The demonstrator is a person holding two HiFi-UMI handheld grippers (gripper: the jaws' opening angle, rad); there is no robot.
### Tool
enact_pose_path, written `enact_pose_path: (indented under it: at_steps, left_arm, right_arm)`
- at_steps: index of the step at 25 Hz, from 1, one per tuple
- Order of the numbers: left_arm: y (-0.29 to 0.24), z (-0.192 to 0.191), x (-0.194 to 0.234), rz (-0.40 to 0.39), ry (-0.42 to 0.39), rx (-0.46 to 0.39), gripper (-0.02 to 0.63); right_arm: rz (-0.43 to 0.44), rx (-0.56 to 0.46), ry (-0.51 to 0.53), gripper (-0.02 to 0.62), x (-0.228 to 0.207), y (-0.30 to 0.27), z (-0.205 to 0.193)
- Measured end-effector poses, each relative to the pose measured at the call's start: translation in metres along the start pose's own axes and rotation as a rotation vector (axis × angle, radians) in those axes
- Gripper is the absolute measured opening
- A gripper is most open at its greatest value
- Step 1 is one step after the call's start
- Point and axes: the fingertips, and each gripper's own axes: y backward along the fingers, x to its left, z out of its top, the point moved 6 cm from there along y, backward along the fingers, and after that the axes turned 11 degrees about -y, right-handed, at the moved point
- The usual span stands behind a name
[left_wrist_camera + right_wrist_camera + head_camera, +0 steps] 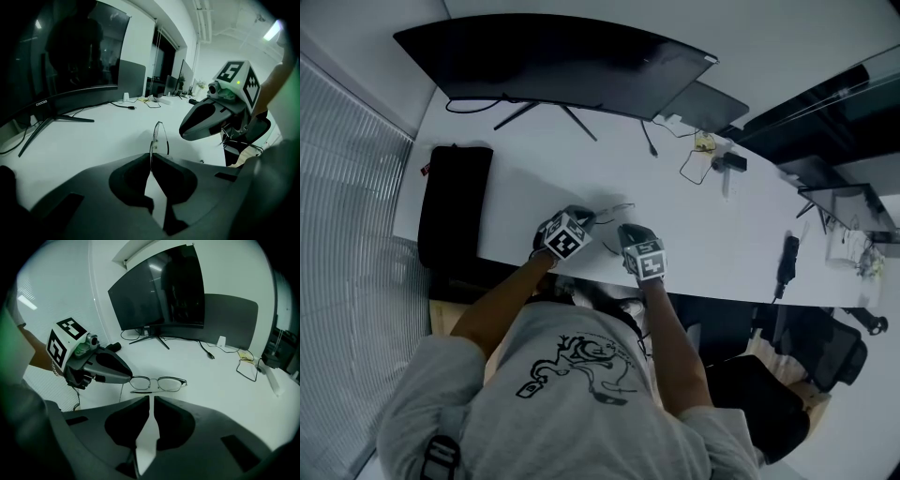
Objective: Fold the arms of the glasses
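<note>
Hovering just short of the work, the right gripper [151,401] has its dark jaws nearly together with nothing between them. The tips point at the thin, dark wire-rimmed glasses [170,383] just beyond. The glasses sit low over the white desk [220,376], lenses upright; whether they touch it I cannot tell. The left gripper [150,158] pinches them at one end of the frame, its jaws closed on the rim. One fine arm seems to lie folded behind the lenses and another seems to hang down near the held end, but both are too thin to be sure. Farther back stands a curved black monitor [159,291].

The narrow pinch looks like the weak spot. A sideways push on the loose arm could pivot the frame in that grip or pull it free onto the desk. A nudge that lands off the hinge line might bend the wire, and a tip that strays onto a lens could scratch it.
</note>
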Motion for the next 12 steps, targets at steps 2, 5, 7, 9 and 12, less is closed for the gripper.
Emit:
enact_pose_path:
  at_steps: [2,5,7,9,12]
  left_arm:
    - [0.000,0.000,-0.001,0.002,-0.002,0.003,0.035]
    - [0.000,0.001,0.000,0.008,-0.008,0.003,0.035]
    - [0.000,0.002,0.000,0.014,-0.010,0.004,0.035]
    - [0.000,0.003,0.000,0.022,-0.011,0.005,0.035]
    - [0.000,0.002,-0.001,0.030,-0.012,0.011,0.035]
  right_arm:
    - [-0.006,-0.014,0.007,0.041,0.000,0.004,0.000]
    - [-0.001,-0.004,-0.003,0.052,0.003,0.007,-0.006]
    - [0.005,-0.001,-0.004,0.062,0.005,0.010,-0.010]
    - [0.002,0.000,-0.003,0.072,0.006,0.012,-0.013]
    - [0.006,0.005,-0.007,0.109,0.008,0.015,-0.022]
